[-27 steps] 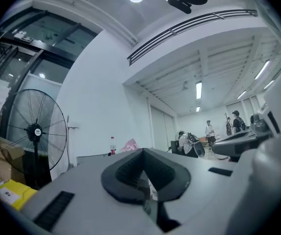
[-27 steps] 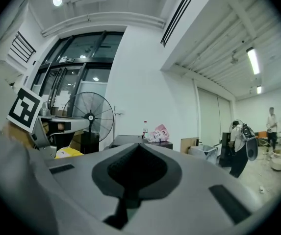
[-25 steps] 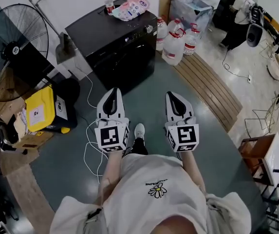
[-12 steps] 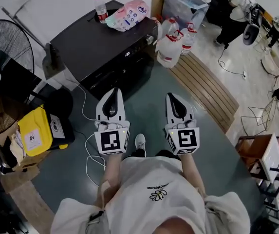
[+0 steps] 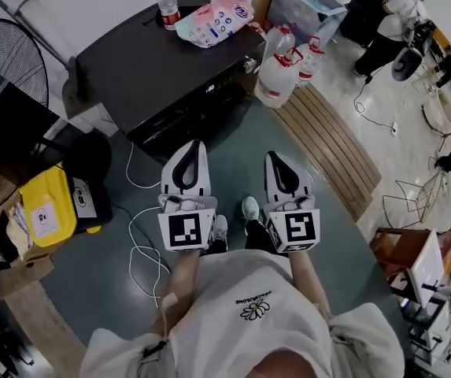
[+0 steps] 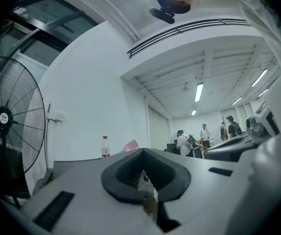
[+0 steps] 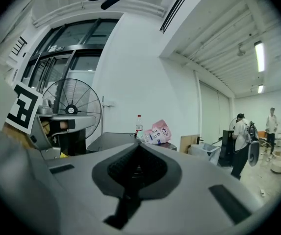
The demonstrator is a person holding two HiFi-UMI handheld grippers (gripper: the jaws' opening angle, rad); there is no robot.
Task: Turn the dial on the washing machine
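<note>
The black washing machine (image 5: 162, 61) stands ahead of me on the grey floor, its control strip along the front top edge. The dial (image 5: 249, 64) shows as a small knob at the strip's right end. My left gripper (image 5: 196, 144) and right gripper (image 5: 275, 156) are held side by side, level, pointing at the machine and well short of it. Both are shut with nothing between the jaws. In the right gripper view the machine's top (image 7: 111, 141) shows beyond the jaws, and the dial is hidden there.
A water bottle (image 5: 167, 4) and a pink pack (image 5: 213, 20) lie on the machine. Large water jugs (image 5: 276, 73) stand at its right, a slatted wooden board (image 5: 327, 140) beyond. A fan (image 5: 5, 61) and yellow box (image 5: 46, 211) are left; a white cable (image 5: 142, 242) is underfoot.
The person has walked toward the washing machine, which now sits closer and lower in the head view. Both grippers came forward together and stayed shut.
</note>
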